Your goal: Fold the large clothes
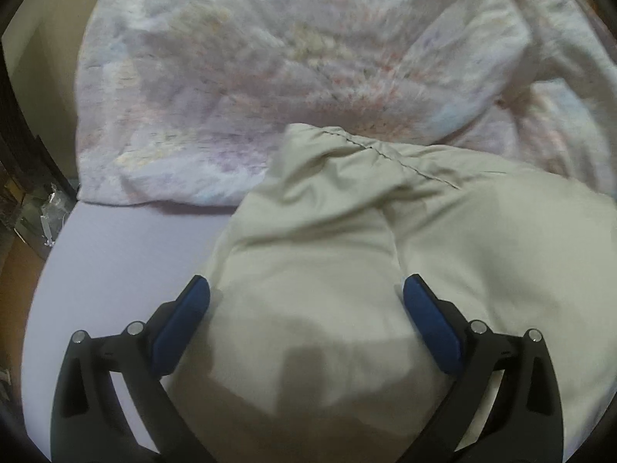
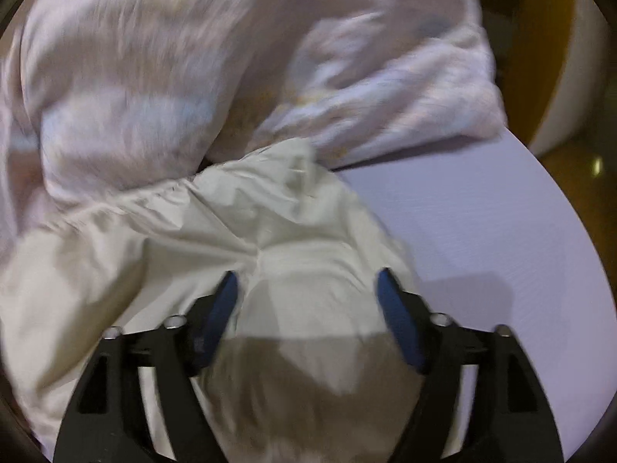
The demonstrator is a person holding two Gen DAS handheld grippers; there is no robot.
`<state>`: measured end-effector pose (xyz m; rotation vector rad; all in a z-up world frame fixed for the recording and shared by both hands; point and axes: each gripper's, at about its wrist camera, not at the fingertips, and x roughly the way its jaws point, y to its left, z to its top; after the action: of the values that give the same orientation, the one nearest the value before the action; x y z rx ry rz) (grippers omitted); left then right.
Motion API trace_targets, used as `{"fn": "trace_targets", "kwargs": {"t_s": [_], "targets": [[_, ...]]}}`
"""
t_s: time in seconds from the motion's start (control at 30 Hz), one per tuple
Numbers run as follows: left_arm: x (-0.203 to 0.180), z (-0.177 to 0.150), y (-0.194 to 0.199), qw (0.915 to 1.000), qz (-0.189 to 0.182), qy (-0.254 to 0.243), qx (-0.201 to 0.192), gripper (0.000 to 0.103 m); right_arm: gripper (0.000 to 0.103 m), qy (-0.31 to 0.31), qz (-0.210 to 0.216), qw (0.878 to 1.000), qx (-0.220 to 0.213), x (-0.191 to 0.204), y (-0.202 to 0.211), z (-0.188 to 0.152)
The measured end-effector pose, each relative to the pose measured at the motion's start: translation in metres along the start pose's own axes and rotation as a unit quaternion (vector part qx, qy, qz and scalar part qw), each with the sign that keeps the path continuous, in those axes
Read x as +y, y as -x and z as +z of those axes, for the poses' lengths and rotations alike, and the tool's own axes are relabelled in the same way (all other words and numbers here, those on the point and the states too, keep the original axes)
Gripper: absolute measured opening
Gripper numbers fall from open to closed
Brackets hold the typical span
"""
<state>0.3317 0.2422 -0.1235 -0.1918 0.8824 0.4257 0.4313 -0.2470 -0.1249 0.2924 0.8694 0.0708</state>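
Your left gripper (image 1: 306, 293) hangs with its blue-padded fingers (image 1: 181, 332) spread wide, straddling a bulge of the crumpled beige cotton garment (image 1: 327, 254), and nothing is pinched between them. That garment lies heaped on the pale lilac tabletop (image 1: 115, 254), a stitched seam running across its far folds, and its far edge butts against the rumpled white quilt with faint pastel floral print (image 1: 250, 61) that fills the back of the table. Your right gripper (image 2: 306, 289) is likewise spread apart over the beige garment (image 2: 246, 216), a hump of cloth sitting between the fingers (image 2: 397, 320); the right wrist view is smeared, so whether the pads brush the fabric is hard to say. There the pastel quilt (image 2: 154, 77) lies beyond the garment, with bare lilac tabletop (image 2: 482, 231) off to the right.
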Motion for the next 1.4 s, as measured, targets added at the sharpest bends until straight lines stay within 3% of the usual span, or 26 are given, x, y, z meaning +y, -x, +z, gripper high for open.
{"fn": "trace_targets", "kwargs": {"t_s": [0.07, 0.13, 0.23, 0.33, 0.43, 0.57, 0.7, 0.8, 0.9, 1.0, 1.03, 1.13, 1.23, 1.4], "targets": [[0.014, -0.009, 0.017, 0.9996, -0.014, 0.023, 0.008, 0.1, 0.094, -0.073, 0.016, 0.997, 0.013, -0.029, 0.02, -0.01], [0.031, -0.024, 0.031, 0.9977, -0.034, 0.056, 0.018, 0.1, 0.096, -0.146, 0.051, 0.987, 0.033, -0.057, 0.028, -0.024], [0.052, -0.052, 0.043, 0.9929, -0.052, 0.101, 0.036, 0.1, 0.096, -0.24, 0.095, 0.964, 0.072, -0.091, 0.027, -0.052], [0.064, -0.072, 0.035, 0.9834, -0.07, 0.152, 0.07, 0.1, 0.096, -0.29, 0.127, 0.943, 0.099, -0.103, 0.021, -0.073], [0.063, -0.086, 0.036, 0.9727, -0.093, 0.194, 0.087, 0.099, 0.095, -0.292, 0.145, 0.939, 0.111, -0.094, 0.014, -0.083], [0.051, -0.091, 0.034, 0.968, -0.106, 0.207, 0.093, 0.095, 0.089, -0.263, 0.143, 0.948, 0.112, -0.075, 0.009, -0.086], [0.048, -0.09, 0.024, 0.9616, -0.116, 0.231, 0.094, 0.093, 0.075, -0.254, 0.139, 0.951, 0.109, -0.067, 0.007, -0.087], [0.055, -0.09, 0.018, 0.9501, -0.13, 0.267, 0.094, 0.086, 0.064, -0.27, 0.138, 0.947, 0.103, -0.065, 0.005, -0.088], [0.063, -0.088, 0.015, 0.9386, -0.142, 0.302, 0.088, 0.072, 0.048, -0.289, 0.146, 0.941, 0.095, -0.064, 0.003, -0.09], [0.069, -0.086, 0.018, 0.9293, -0.155, 0.324, 0.084, 0.049, 0.03, -0.314, 0.167, 0.93, 0.092, -0.07, 0.008, -0.093], [0.069, -0.084, 0.02, 0.9286, -0.159, 0.325, 0.083, 0.04, 0.026, -0.32, 0.173, 0.927, 0.091, -0.071, 0.01, -0.093], [0.07, -0.077, 0.03, 0.9279, -0.175, 0.32, 0.076, 0.03, 0.021, -0.323, 0.184, 0.925, 0.085, -0.071, 0.022, -0.09], [0.076, -0.072, 0.046, 0.927, -0.192, 0.316, 0.064, 0.028, 0.02, -0.317, 0.201, 0.924, 0.078, -0.069, 0.037, -0.087], [0.088, -0.075, 0.081, 0.9341, -0.2, 0.292, 0.045, 0.028, 0.019, -0.309, 0.221, 0.921, 0.083, -0.066, 0.055, -0.095]]}}
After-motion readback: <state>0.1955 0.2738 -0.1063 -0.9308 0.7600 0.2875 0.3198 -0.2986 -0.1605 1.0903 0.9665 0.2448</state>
